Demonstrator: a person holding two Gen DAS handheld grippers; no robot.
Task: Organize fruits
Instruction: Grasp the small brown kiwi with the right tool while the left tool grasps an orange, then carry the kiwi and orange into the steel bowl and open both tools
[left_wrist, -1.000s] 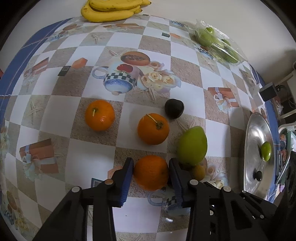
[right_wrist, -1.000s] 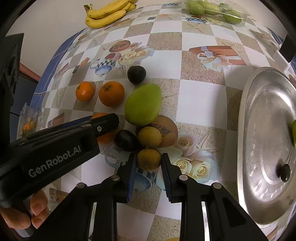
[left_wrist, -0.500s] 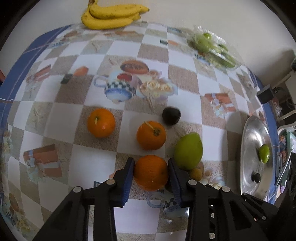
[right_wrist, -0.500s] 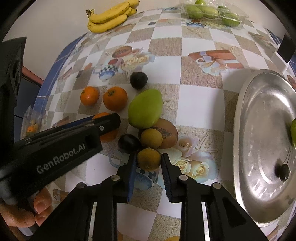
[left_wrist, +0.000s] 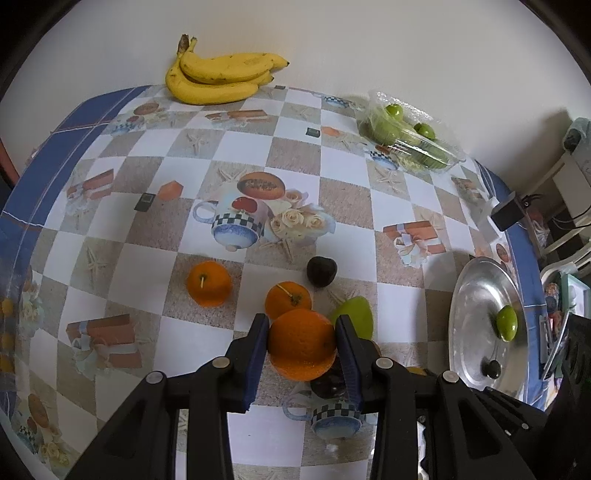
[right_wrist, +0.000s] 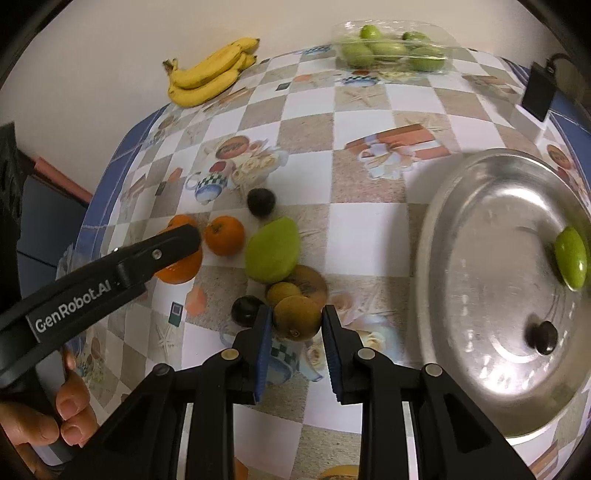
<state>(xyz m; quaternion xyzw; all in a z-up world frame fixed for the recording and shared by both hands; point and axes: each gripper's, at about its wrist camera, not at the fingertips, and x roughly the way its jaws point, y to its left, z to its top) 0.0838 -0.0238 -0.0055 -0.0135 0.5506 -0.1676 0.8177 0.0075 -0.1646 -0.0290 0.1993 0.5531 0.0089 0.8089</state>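
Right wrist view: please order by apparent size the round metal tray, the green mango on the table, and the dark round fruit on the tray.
1. Round metal tray
2. Green mango
3. Dark round fruit

dark fruit (left_wrist: 330, 384) half hidden behind orange (left_wrist: 301, 344)

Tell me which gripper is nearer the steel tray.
Right. The right gripper, holding a brown fruit, is just beside the tray; the left gripper, holding an orange, is farther off.
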